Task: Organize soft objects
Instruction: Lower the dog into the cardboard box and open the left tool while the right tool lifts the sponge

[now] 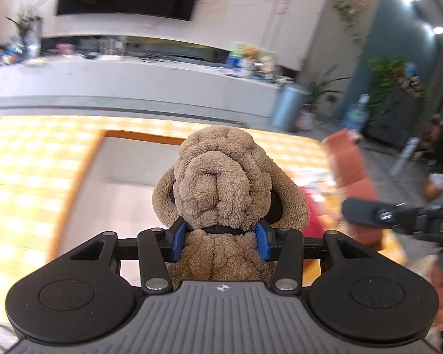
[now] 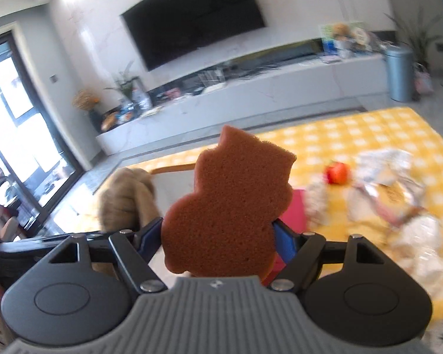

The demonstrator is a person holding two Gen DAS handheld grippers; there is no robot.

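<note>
Carrying two soft things clear of the yellow checked table [image 2: 369, 129].
Left tongs [image 1: 221, 240] clamp the tan plush dog [image 1: 221, 183]; right tongs [image 2: 221, 236] clamp the brown bear-shaped sponge [image 2: 230, 206]; hold both squeezes gently until over the tray ahead.

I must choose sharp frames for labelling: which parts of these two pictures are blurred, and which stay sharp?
Left wrist view: plush dog sharp, checkered cloth smeared. Right wrist view: brown sponge sharp, crumpled items on the right blurred.

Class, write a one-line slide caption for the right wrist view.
Right gripper holds up a brown cat-shaped sponge over the yellow checked tablecloth.
</note>
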